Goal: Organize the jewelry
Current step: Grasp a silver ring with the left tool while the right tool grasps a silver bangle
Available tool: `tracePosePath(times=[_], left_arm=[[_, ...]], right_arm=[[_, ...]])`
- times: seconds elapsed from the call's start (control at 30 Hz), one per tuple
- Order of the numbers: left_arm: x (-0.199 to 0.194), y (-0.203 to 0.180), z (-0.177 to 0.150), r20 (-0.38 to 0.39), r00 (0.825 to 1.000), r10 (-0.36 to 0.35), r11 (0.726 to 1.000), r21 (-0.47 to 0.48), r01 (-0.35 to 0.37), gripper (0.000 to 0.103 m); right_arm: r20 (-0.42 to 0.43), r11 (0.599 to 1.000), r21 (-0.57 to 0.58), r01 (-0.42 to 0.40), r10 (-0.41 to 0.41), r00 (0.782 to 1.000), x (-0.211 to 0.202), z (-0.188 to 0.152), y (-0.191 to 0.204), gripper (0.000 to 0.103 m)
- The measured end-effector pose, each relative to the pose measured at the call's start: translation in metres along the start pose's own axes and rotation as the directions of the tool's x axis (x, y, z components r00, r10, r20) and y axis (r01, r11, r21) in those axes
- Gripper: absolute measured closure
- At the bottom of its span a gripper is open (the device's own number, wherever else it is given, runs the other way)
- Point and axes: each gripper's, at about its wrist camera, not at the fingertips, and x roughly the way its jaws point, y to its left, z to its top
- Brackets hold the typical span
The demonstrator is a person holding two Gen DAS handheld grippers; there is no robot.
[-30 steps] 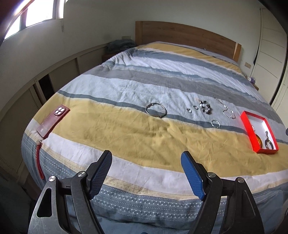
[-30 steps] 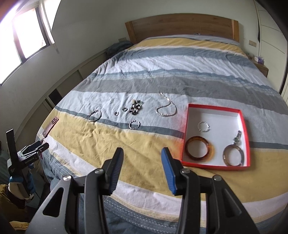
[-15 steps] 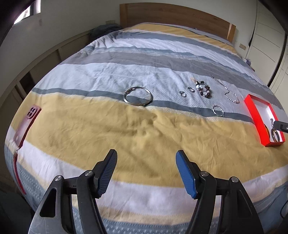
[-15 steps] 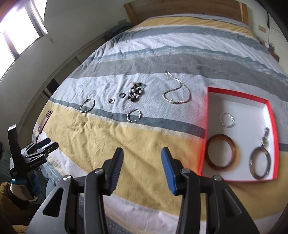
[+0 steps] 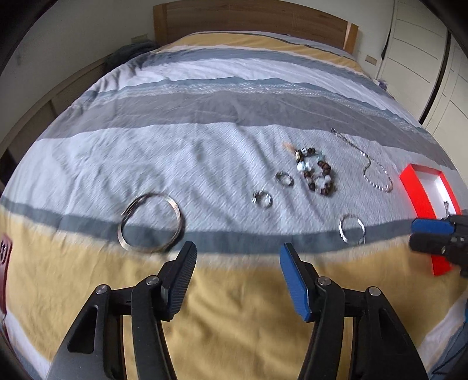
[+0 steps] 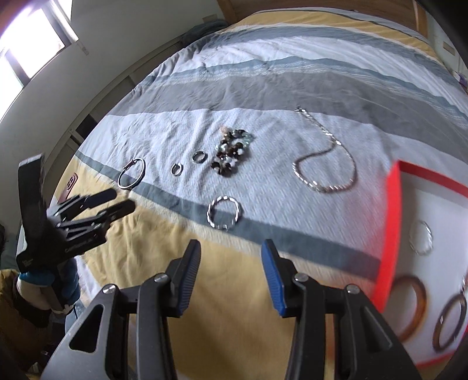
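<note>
Jewelry lies on a striped bedspread. A large silver bangle (image 5: 150, 223) (image 6: 131, 174) is at the left, then two small rings (image 5: 262, 200) (image 5: 284, 178), a beaded bracelet (image 5: 317, 172) (image 6: 231, 152), a silver chain (image 5: 377, 175) (image 6: 324, 166) and a twisted silver bracelet (image 5: 352, 229) (image 6: 223, 212). A red box (image 5: 421, 198) (image 6: 390, 233) at the right holds a thin silver bracelet (image 6: 421, 238) and two brown bangles (image 6: 411, 307). My left gripper (image 5: 235, 257) is open and empty, just short of the large bangle. My right gripper (image 6: 231, 254) is open and empty, just short of the twisted bracelet.
A red phone (image 6: 69, 183) lies at the bed's left edge. A wooden headboard (image 5: 248, 20) stands at the far end, white wardrobe doors (image 5: 424, 52) to the right, and a low ledge and window (image 6: 35, 38) to the left.
Both grippers have moved forward and lower over the bed, so the jewelry looks larger. The left gripper has drawn close to the large bangle, the right to the twisted bracelet. Both stay open.
</note>
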Motion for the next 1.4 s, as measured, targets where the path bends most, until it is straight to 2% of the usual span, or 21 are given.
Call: tracePosePath(times=[0.27,0.33,0.43,0.6,0.7,0.73,1.1,1.4], left_arm=[[0.044,-0.009,0.034,-0.023,0.999,-0.032,0.999,0.024,0.032,0.051],[0.054,-0.012,0.037,-0.034,0.999,-0.031,0.999,0.038,0.032,0.054],[0.067,-0.015,0.037,-0.058,0.998,-0.036,0.998,0.042,0.038,0.06],[0.074,-0.013,0.037,-0.055,0.998,-0.044,0.999,0.027,0.046,0.066],[0.075,-0.015,0.037,-0.054,0.997,-0.051,0.998,0.023,0.052,0.08],[0.075,-0.015,0.037,-0.056,0.997,-0.056,0.998,0.02,0.057,0.084],[0.052,-0.016,0.031,-0.035,0.998,-0.053,0.999,-0.001,0.053,0.084],[0.0,-0.016,0.026,0.018,0.999,-0.04,0.999,-0.008,0.04,0.084]], right_arm=[[-0.051,1.0,-0.013,-0.019,0.018,0.999,0.044,0.018,-0.003,0.072],[-0.065,1.0,-0.018,-0.016,0.015,0.998,0.054,0.021,-0.003,0.074],[-0.091,0.999,-0.034,-0.005,0.002,0.996,0.068,0.021,-0.002,0.082],[-0.108,0.998,-0.059,0.013,-0.019,0.994,0.082,0.023,0.003,0.092],[-0.102,0.998,-0.059,0.013,-0.019,0.995,0.083,0.023,0.003,0.099],[-0.097,0.998,-0.058,0.012,-0.018,0.995,0.082,0.023,0.003,0.099],[-0.015,0.999,-0.043,0.013,-0.014,1.0,0.044,0.018,0.006,0.099],[0.068,0.999,-0.036,0.026,-0.023,0.997,-0.012,0.012,0.017,0.099]])
